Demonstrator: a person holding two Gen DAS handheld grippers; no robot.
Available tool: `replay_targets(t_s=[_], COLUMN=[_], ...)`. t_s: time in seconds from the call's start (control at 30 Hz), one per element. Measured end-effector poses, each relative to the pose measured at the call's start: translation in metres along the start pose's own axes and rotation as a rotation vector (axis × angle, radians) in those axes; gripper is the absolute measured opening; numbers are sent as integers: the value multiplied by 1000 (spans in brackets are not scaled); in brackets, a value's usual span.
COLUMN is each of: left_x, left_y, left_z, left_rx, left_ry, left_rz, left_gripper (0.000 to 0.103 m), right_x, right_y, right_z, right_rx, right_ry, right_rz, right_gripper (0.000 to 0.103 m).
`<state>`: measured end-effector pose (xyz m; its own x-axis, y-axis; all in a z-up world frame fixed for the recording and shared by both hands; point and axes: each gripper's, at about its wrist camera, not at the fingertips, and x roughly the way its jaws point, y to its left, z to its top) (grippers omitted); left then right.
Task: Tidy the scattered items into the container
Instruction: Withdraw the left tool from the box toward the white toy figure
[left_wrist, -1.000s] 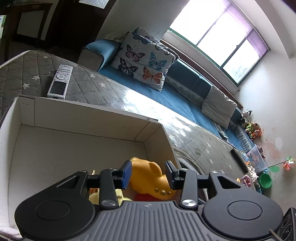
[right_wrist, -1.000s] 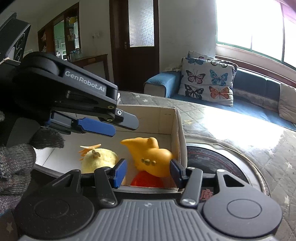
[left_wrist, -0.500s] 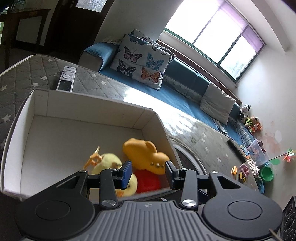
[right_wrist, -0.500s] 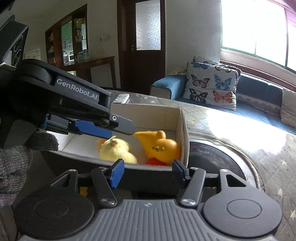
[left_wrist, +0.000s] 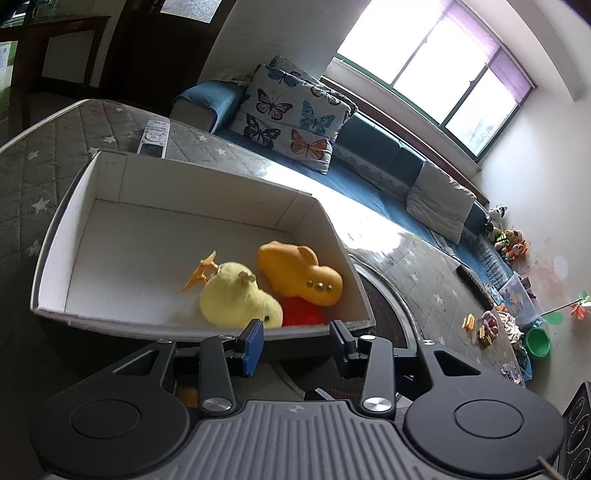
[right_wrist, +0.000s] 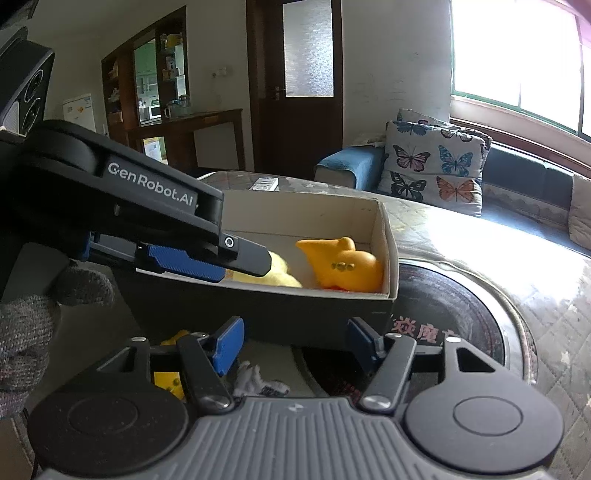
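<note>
A white-lined cardboard box (left_wrist: 55, 254) (right_wrist: 386, 221) stands on the quilted table. In it lie an orange rubber toy (left_wrist: 299, 275) (right_wrist: 343, 264), a fluffy yellow chick (left_wrist: 236, 297) (right_wrist: 277, 275), a red item (left_wrist: 301, 310) under them and an orange clip (left_wrist: 201, 271). My left gripper (left_wrist: 297, 345) is open and empty, just outside the box's near wall. My right gripper (right_wrist: 293, 345) is open and empty, lower, in front of the box's dark outer wall. A yellow toy (right_wrist: 168, 380) and a white item (right_wrist: 256, 382) lie below the right gripper.
A remote control (left_wrist: 153, 138) lies on the table behind the box. A round dark mat (right_wrist: 454, 321) sits right of the box. A blue sofa with butterfly cushions (left_wrist: 291, 122) runs behind. Toys and a green bowl (left_wrist: 537, 341) lie on the floor at the right.
Both grippers have drawn back and away from the box. The orange toy, earlier between the fingers, now lies in the box beside the chick.
</note>
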<state>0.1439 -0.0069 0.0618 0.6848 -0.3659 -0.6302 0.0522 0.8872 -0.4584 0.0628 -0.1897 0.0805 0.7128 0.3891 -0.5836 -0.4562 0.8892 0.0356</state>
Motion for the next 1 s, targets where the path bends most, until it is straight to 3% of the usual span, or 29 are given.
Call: replay_targets(t_s=[0.6,1.0], left_x=[-21,-28], left_y=[0,-3], left_z=[-30,-46], left_rx=[0,6], left_ry=[2,5], left_rz=[32,59], left_gripper=[42,42], right_x=[-18,-26], right_y=[15,20], right_z=[-29,-44], right_rx=[20,44], right_ry=[18,29], right_rz=[17,32], right_gripper=[77,78])
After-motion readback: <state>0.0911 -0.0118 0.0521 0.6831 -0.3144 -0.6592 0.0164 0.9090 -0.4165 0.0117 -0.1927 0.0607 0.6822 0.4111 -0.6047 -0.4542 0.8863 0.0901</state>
